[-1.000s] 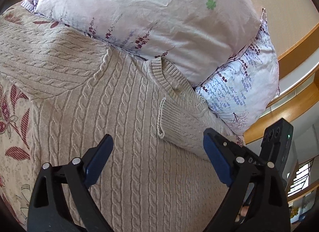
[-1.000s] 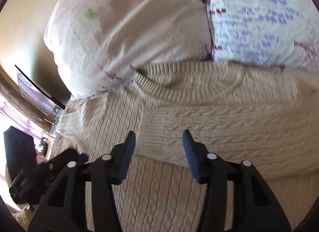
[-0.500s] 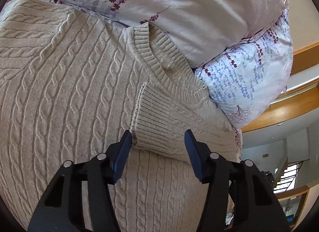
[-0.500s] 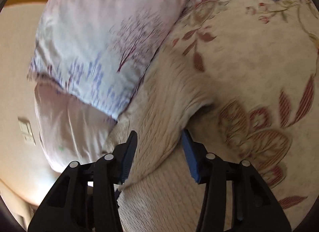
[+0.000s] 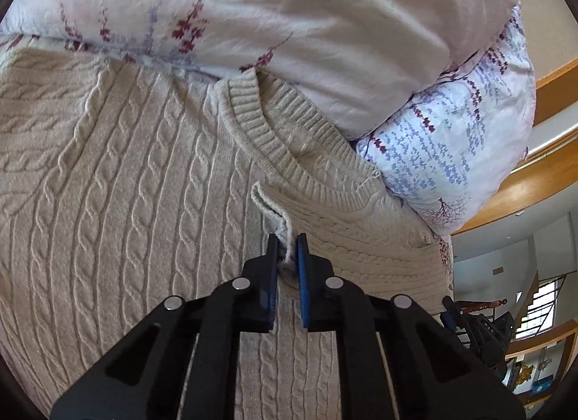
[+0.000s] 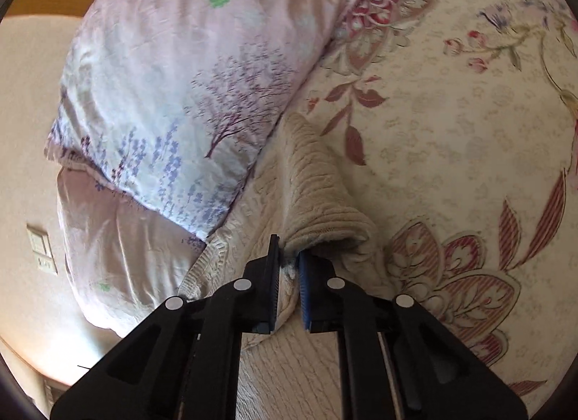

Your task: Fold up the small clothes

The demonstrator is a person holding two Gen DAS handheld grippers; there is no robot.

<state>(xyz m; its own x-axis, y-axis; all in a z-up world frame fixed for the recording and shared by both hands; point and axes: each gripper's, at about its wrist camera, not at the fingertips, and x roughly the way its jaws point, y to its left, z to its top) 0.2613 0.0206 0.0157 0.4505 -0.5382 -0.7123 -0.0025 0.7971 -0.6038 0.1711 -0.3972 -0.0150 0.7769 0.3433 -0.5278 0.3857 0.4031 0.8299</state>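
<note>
A beige cable-knit sweater lies flat on the bed, its ribbed neckline against the pillows. A sleeve is folded across its chest. My left gripper is shut on the ribbed cuff of that sleeve. In the right wrist view my right gripper is shut on a raised fold of the sweater at its shoulder edge, next to the pillow.
Two floral pillows lie stacked at the head of the bed, touching the sweater's collar. A flowered bedspread stretches to the right. A wall with a switch plate is at the left.
Both grippers have closed from open: the left on the sleeve cuff, the right on the sweater's shoulder fold. The right gripper swung from the sweater's chest to its right edge.
</note>
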